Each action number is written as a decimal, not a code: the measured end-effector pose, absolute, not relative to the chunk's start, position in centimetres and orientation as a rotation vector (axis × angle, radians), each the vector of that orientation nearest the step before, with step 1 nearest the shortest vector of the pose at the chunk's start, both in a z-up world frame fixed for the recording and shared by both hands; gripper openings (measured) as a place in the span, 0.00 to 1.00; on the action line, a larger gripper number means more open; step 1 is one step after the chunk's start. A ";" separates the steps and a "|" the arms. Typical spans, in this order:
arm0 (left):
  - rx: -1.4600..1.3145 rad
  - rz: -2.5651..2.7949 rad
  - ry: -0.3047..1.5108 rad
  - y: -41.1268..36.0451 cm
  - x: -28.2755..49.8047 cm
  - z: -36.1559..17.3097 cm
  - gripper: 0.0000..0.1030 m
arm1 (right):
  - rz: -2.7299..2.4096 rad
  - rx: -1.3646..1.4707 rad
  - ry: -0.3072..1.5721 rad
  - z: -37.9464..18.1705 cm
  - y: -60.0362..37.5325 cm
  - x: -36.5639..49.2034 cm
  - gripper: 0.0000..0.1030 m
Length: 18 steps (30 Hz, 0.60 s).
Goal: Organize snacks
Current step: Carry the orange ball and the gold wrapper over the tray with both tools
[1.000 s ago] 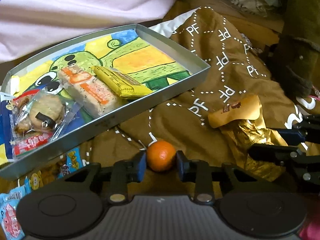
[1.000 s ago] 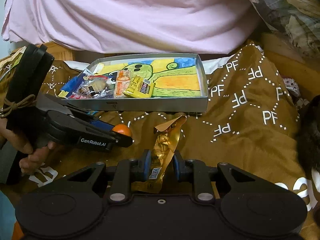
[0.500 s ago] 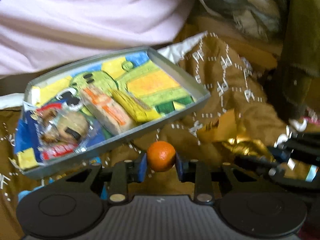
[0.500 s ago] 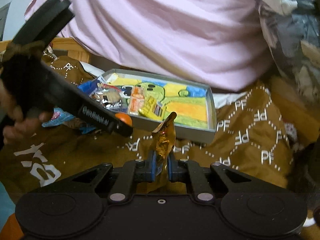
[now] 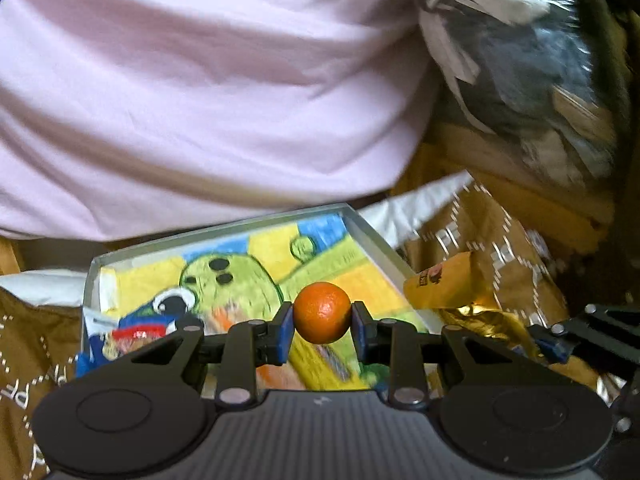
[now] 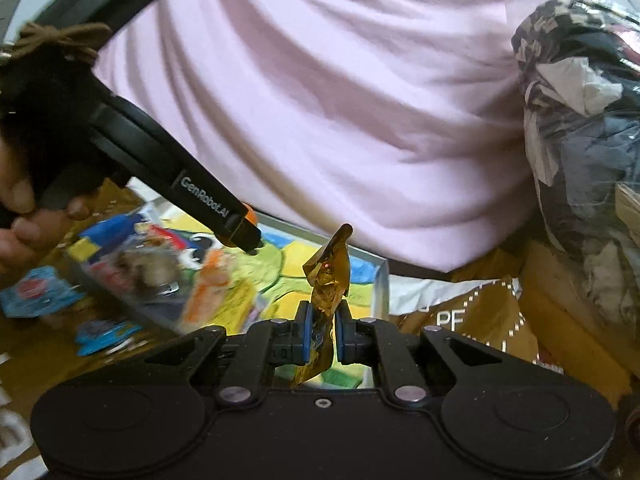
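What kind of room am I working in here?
Probably a home bedroom or living space, not a kitchen: snacks sit in a tray on a brown printed blanket, with pink bedding and bagged clothes behind.

Your left hand-held gripper [image 5: 322, 330] is hiding the tray's [image 5: 374, 236] near half. Motion blur is smearing the snack packets [image 6: 160, 276] in the tray, labels unreadable. Your right hand-held gripper's [image 6: 320, 330] fingers are covering the gold wrapper's [image 6: 330, 272] middle.

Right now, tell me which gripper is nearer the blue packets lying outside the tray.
Left. The left gripper, holding the orange, hovers over the tray end nearest the blue packets. The right gripper, pinching the gold wrapper, sits farther away.
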<state>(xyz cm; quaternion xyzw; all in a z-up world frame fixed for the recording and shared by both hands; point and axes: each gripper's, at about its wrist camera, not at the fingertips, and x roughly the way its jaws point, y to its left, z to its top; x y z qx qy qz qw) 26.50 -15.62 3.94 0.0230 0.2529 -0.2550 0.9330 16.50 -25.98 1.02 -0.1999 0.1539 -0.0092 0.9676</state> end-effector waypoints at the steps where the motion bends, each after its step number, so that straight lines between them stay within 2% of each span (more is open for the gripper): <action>1: 0.046 -0.514 0.519 -16.0 27.0 3.9 0.32 | -0.026 -0.399 0.319 1.0 -26.3 17.3 0.11; 10: 0.040 -0.470 0.590 -18.7 30.1 1.3 0.32 | -0.054 -0.320 0.431 -0.9 -28.3 23.2 0.11; 18: 0.022 -0.525 0.639 -20.1 30.5 -0.9 0.32 | -0.073 -0.283 0.476 -2.2 -29.2 23.5 0.12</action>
